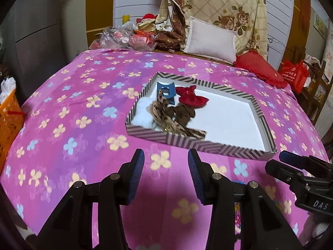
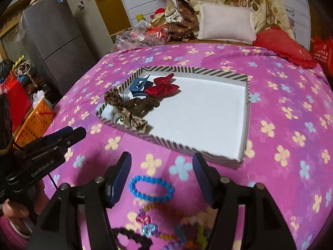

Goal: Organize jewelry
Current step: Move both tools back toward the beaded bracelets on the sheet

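The right gripper (image 2: 161, 179) hovered over the blue bracelet (image 2: 150, 189) on the bed (image 2: 281, 95), fingers wide and empty, the bracelet lying between them. The left gripper (image 1: 166, 173), also wide and empty, waited at the tray's (image 1: 199, 143) six o'clock. The tray lay at twelve o'clock from the bracelet, hair pieces crowded at its nine o'clock. Best pinch one side of the loop, lift clear of the tangled beads (image 2: 187, 227) nearby, and set it on the tray's bare white floor.

Both grippers, left (image 1: 166, 174) and right (image 2: 162, 177), are black plastic with ribbed blue pads (image 2: 122, 179), silver screws and white lettering; possibly a pink sleeve (image 2: 12, 229).
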Demonstrator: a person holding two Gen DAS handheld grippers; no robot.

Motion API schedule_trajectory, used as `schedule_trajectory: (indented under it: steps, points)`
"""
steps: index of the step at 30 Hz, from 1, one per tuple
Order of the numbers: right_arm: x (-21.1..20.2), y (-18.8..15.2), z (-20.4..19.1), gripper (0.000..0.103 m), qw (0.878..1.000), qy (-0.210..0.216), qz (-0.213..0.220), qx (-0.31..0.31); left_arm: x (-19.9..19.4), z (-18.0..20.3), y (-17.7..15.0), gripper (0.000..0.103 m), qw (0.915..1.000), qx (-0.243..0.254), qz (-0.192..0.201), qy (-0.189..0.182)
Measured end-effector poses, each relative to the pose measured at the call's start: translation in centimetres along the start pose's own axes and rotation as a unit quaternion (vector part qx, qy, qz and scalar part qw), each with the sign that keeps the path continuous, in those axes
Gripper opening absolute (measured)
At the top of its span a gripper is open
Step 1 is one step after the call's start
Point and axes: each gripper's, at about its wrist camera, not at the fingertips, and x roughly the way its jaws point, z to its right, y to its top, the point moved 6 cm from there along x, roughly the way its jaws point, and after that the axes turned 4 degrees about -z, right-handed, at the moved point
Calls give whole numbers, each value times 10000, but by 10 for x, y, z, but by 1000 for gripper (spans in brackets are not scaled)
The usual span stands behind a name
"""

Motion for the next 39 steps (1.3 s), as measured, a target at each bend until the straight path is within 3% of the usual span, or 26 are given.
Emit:
schedule_trajectory:
  steps: [18,39]
  points:
    - [-22,-54,22,73,9984,-384,-56,403,-14,26,-39,41,9999,65,-153,-24]
    - [-37,-76,29,76,9983,-471,-79,348,-22,37,-67,41,9990,125,-380,-177]
